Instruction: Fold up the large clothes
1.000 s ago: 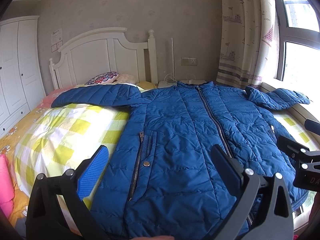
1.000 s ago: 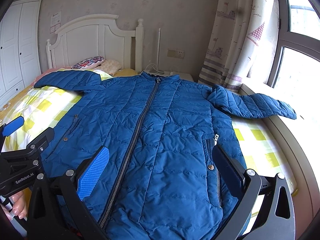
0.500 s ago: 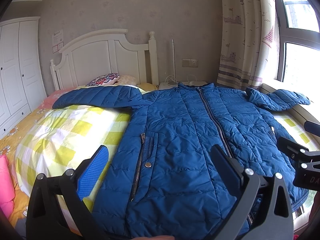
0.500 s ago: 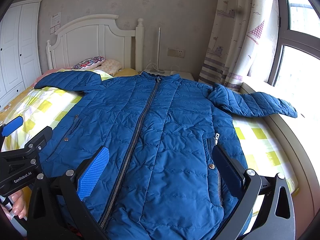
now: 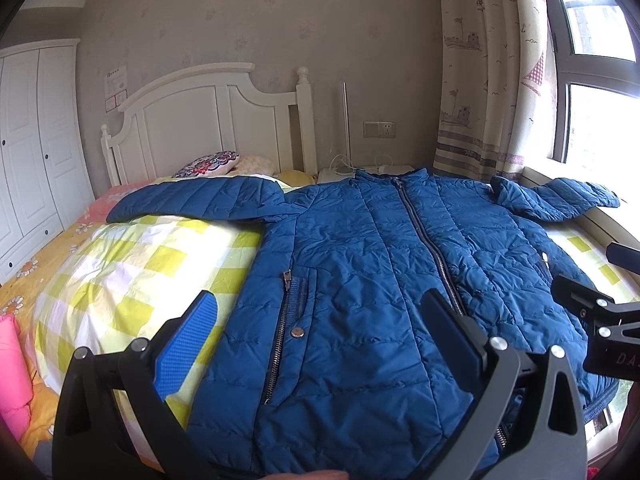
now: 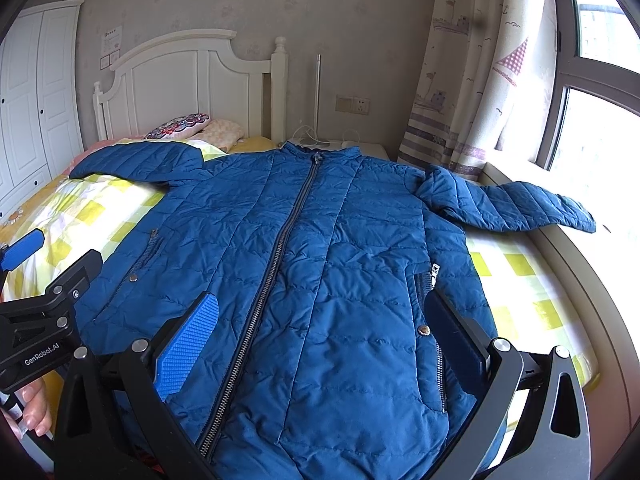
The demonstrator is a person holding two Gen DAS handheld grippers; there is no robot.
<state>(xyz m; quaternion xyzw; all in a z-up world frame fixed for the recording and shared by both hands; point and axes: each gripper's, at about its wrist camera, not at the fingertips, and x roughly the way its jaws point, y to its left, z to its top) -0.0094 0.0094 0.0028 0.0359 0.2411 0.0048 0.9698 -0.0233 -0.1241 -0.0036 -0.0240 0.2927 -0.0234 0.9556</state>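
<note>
— Jacket [image 5: 372,280]: blue, quilted, spread face up on the bed [image 5: 132,264], zipped, collar toward the headboard [image 5: 208,120]. Anything hidden?

— Hem of the jacket cut off behind both tools. Sleeve nearer the window draped past the jacket's shoulder onto the sill, cuff end hard to make out in glare. Nightstand items beyond the collar too small to tell.

— Jaws?

— Left gripper [image 5: 320,336]: spread wide above the jacket's lower left front, gripping nothing; contact with the fabric impossible to judge. Right gripper [image 6: 324,332]: equally wide over the lower right front, pocket snap between the pads, empty.
</note>
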